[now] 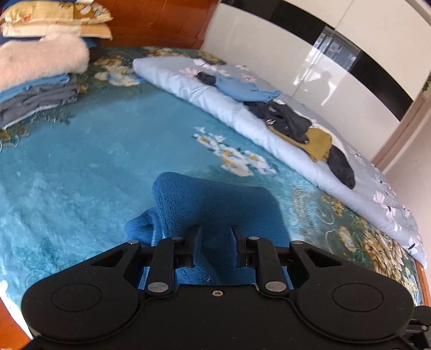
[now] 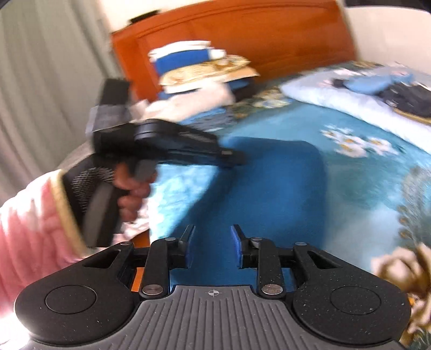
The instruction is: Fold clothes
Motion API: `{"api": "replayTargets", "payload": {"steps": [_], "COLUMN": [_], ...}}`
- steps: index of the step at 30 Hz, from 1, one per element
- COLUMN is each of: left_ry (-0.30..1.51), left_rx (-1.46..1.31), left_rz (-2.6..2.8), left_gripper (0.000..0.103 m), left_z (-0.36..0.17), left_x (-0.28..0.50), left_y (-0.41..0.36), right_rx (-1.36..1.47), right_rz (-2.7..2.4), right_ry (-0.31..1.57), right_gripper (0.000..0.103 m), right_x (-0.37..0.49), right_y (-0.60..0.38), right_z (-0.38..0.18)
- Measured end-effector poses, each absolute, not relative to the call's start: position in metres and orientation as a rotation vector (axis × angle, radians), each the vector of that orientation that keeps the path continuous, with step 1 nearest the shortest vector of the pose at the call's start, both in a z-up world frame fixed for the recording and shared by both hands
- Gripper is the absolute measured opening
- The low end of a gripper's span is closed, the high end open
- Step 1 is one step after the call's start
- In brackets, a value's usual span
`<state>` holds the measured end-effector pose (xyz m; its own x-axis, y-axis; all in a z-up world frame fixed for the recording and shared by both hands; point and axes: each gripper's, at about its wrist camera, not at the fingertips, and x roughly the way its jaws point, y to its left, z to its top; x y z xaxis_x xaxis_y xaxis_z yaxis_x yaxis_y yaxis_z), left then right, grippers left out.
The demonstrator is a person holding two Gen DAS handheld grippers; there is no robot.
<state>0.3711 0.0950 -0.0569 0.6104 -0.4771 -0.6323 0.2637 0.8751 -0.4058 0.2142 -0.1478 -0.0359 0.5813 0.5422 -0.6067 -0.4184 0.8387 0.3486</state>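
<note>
A dark blue fleece garment (image 1: 215, 207) lies bunched on the blue floral bed cover, right under my left gripper (image 1: 214, 233). The left jaws stand a little apart over the fleece and I cannot tell whether they pinch it. The right wrist view is blurred. It shows the same garment (image 2: 269, 193) spread flat, my right gripper (image 2: 212, 234) open just above its near part, and my left gripper (image 2: 237, 158) at the garment's far left edge.
A stack of folded clothes (image 1: 37, 94) with a white fluffy item on top sits at the far left by pillows (image 1: 54, 18). A light blue quilt (image 1: 269, 113) along the right carries unfolded clothes (image 1: 291, 121). Wooden headboard (image 2: 242, 40) behind.
</note>
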Motion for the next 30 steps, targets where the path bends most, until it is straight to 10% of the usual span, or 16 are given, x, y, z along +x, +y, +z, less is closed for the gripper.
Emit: {"api": "replayTargets", "payload": {"steps": [30], "left_ry": [0.739], "left_rx": [-0.282], "left_rz": [-0.504], "left_gripper": [0.025], "left_z": [-0.05], "left_x": [0.332], "left_y": [0.09], "right_rx": [0.155], "right_rz": [0.721], "right_ry": [0.797], "right_gripper": [0.018], "right_x": [0.211], "right_y": [-0.117], "right_z": [-0.058]}}
